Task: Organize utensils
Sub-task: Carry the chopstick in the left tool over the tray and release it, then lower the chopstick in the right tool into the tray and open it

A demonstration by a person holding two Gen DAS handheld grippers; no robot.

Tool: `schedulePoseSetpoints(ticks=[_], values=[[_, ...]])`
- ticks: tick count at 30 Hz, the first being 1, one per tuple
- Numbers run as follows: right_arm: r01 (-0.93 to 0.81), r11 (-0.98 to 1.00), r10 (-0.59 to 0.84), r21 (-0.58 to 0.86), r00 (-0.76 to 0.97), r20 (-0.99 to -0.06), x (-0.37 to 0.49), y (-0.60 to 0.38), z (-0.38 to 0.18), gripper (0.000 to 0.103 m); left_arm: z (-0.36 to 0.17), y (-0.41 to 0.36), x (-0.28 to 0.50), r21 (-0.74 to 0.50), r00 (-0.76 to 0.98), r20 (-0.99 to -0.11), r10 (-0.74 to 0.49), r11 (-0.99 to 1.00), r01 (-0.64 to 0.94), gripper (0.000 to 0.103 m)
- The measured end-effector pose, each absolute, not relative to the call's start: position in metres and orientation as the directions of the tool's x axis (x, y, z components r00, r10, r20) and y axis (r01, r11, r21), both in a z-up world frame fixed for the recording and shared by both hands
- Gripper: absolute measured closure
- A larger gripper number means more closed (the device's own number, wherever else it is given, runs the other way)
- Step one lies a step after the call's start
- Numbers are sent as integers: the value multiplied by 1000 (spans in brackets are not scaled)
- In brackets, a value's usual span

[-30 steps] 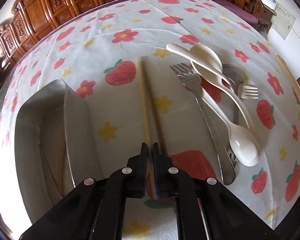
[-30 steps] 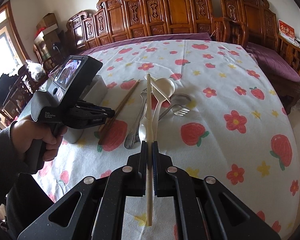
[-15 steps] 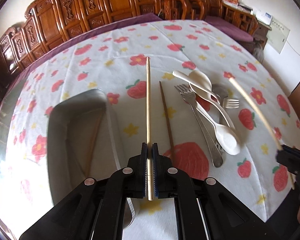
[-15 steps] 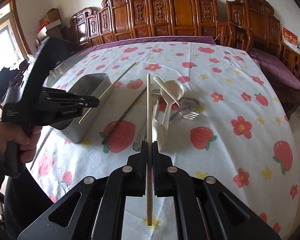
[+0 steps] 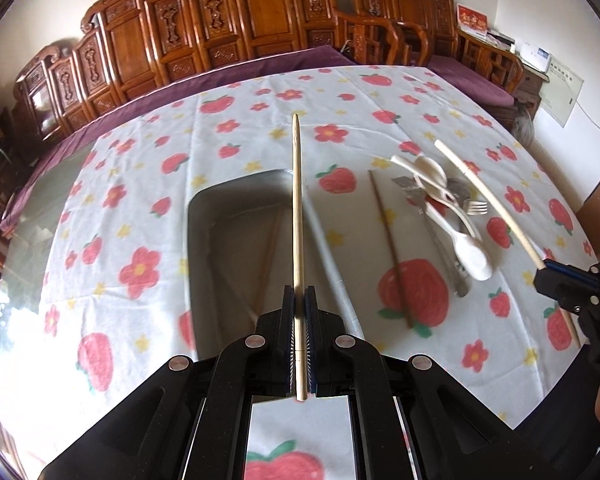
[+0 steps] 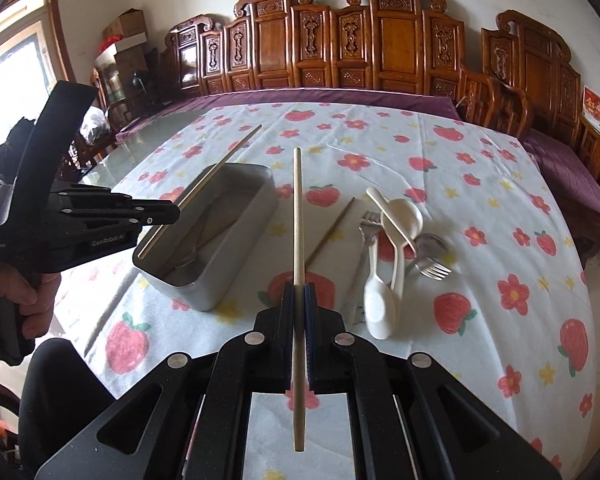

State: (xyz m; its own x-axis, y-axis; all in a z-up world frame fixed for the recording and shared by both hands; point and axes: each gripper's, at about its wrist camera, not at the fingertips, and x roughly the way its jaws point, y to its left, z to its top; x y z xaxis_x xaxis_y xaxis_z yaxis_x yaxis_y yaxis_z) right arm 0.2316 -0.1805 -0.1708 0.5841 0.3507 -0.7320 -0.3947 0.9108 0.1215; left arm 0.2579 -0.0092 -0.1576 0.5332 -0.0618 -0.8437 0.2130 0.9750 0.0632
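Left gripper (image 5: pixel 299 300) clamps a pale chopstick (image 5: pixel 297 216) above the metal tin (image 6: pixel 236 240); right gripper (image 6: pixel 299 300) (beside the tin) clamps another chopstick (image 6: pixel 297 216).

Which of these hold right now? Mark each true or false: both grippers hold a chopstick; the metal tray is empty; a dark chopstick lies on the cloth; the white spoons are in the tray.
1. Left gripper and right gripper each clamp a light chopstick: true.
2. The metal tray is empty: false, utensils lie inside.
3. A dark chopstick lies on the tablecloth: true.
4. The white spoons are in the tray: false, they lie on the cloth with the forks.
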Motion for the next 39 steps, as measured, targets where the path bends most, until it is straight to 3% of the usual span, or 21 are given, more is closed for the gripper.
schedulePoseSetpoints(ticks=[19,23,26,39], values=[[-444,888,372,118,544,-752,250,-137,-176,97,-214,33,282,10,438,-896,-70,984,178,99],[-452,884,378,120,539,-753,257,-125,-176,97,-211,37,281,-12,443,-892,-90,984,177,97],[-459,879,387,128,532,-753,264,-115,-175,97,-199,41,277,-16,470,-877,-101,983,181,85],[-456,863,437,219,455,-776,300,-63,-193,97,-147,95,242,-14,575,-813,-90,991,135,83]])
